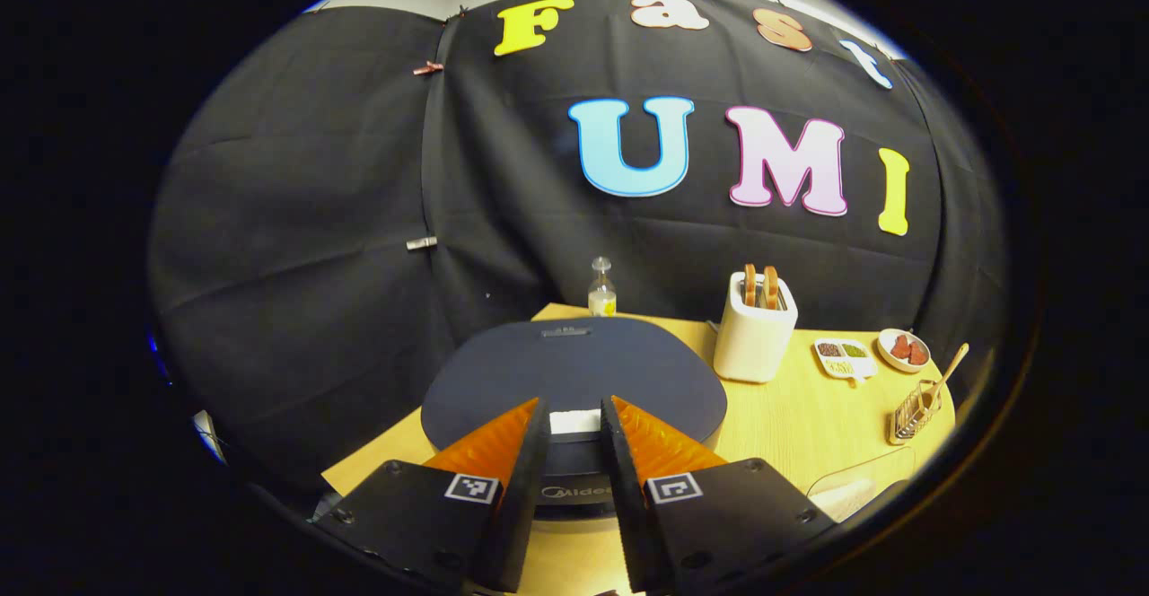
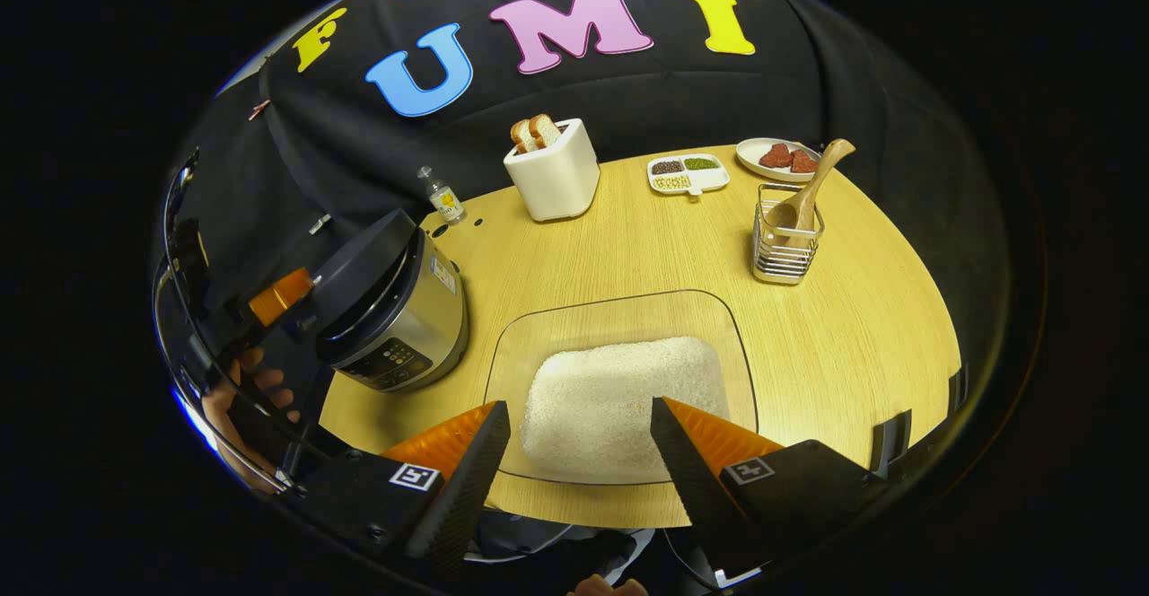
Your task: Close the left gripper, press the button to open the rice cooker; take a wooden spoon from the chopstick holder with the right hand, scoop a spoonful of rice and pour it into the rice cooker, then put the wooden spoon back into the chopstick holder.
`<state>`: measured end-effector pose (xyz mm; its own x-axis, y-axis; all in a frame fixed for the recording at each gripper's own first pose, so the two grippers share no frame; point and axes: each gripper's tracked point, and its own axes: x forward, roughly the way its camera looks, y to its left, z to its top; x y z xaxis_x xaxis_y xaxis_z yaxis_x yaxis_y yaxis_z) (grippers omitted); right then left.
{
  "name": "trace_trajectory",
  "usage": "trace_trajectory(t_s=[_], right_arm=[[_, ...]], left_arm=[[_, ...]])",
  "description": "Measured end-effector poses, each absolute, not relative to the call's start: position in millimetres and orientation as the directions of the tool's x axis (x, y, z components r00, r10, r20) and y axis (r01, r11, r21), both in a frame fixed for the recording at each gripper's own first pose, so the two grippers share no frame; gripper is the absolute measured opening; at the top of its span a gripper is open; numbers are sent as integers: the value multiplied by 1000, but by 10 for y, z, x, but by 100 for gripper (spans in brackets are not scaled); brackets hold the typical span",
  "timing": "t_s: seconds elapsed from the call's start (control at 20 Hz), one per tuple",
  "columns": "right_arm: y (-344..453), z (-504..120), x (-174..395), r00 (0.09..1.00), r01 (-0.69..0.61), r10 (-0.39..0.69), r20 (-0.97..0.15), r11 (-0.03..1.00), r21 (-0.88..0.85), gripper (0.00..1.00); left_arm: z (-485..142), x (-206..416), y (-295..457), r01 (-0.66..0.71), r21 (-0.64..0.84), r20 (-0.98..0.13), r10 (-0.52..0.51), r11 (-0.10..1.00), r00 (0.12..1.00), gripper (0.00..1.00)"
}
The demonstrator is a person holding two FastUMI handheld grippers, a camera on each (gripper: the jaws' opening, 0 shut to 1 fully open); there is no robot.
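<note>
light: bright, even, overhead | shadows: soft | focus: sharp | edges: strong fisheye bending

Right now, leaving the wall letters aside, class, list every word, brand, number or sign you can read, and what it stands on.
None reads in full.
Rice cooker front: a brand word, partly hidden behind the left gripper; not readable whole.
Rice cooker control panel, right gripper view: too small.
Bottle label: too small.
Left gripper and right gripper: square coded markers, no words.
</note>
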<state>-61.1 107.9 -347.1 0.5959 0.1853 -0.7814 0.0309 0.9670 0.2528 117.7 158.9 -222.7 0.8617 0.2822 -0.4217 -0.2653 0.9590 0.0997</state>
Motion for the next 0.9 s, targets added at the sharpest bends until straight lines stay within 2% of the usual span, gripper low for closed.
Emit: trace_trajectory(t_s=[0.2,0.5,0.7,0.8,0.85,0.9], right_arm=[[1109,-3485,-629,593,25,188,-783,967,252,99],[1162,-3492,-635,588,14,198,-784,967,254,99],[1143,-3467,-625,597,22,193,-779,966,257,99],[1133,-3464,-618,600,31,192,-777,964,262,99],[1128,-3433,-596,606,36,192,-772,963,268,99],[1119,-3388,-580,614,36,190,-766,963,268,99]], left_arm=[[-2416,1090,1556,-239,83,-467,249,968,848,47],[-2421,992,1541,-217,60,-472,219,974,854,47],[-2520,905,1545,-243,-57,-501,183,968,846,47],[-2478,929,1514,-210,-6,-480,182,978,858,46],[-2471,937,1490,-190,25,-475,178,982,862,48],[-2463,941,1487,-172,41,-479,171,984,861,45]])
